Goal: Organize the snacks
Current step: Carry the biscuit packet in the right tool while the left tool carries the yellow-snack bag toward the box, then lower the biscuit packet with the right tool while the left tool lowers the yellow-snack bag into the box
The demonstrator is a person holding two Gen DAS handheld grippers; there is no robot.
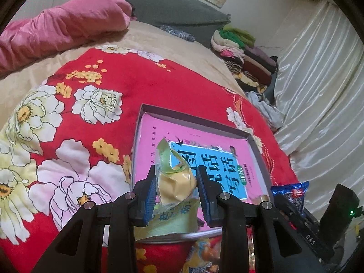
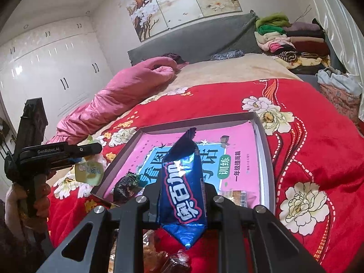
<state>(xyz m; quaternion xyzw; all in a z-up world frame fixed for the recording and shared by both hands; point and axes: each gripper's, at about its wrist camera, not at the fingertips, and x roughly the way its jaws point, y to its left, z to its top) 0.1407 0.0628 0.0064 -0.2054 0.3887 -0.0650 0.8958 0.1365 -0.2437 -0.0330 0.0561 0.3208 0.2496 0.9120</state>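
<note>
1. Left wrist view: the left claw (image 1: 176, 183) is clenched on a green-and-yellow snack packet (image 1: 176, 182), its blue pads pressing the yellow bulge from both sides. The packet hangs over the near end of a shallow grey tray (image 1: 195, 119), which lies on a bed under a red floral blanket (image 1: 136, 86). A pink book (image 1: 200, 141) fills the tray's floor. At the lower right, the tip of a blue snack packet (image 1: 293, 187) shows above the right claw's black body. A pink quilt (image 1: 61, 27) lies bunched near the headboard.

2. Right wrist view: the right claw (image 2: 182, 191) is clenched on the blue snack packet (image 2: 182, 188), which stands up between its fingers above the tray's (image 2: 265, 141) near edge. A dark wrapped snack (image 2: 126, 187) rests on the tray's near left corner. At the left, a hand (image 2: 13, 202) holds the left claw (image 2: 91, 157) with its green packet (image 2: 89, 170) just outside the tray.
</note>
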